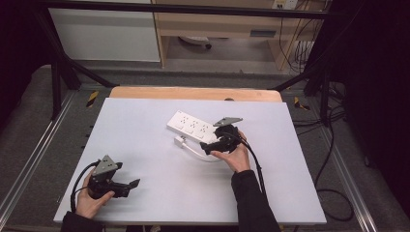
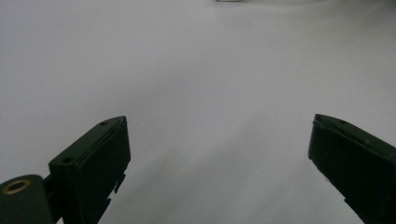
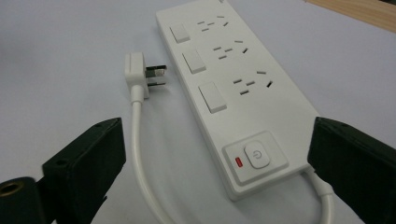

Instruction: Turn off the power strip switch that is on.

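My black right gripper [image 3: 219, 158] faces a white power strip [image 3: 233, 88] with a red indicator beside its white power button [image 3: 258, 155]. Left of the strip: white plug [image 3: 136, 70], white cord [image 3: 140, 154].

Dim room, evenly lit white table [image 1: 145, 145], soft faint shadows, slight blur in both gripper views
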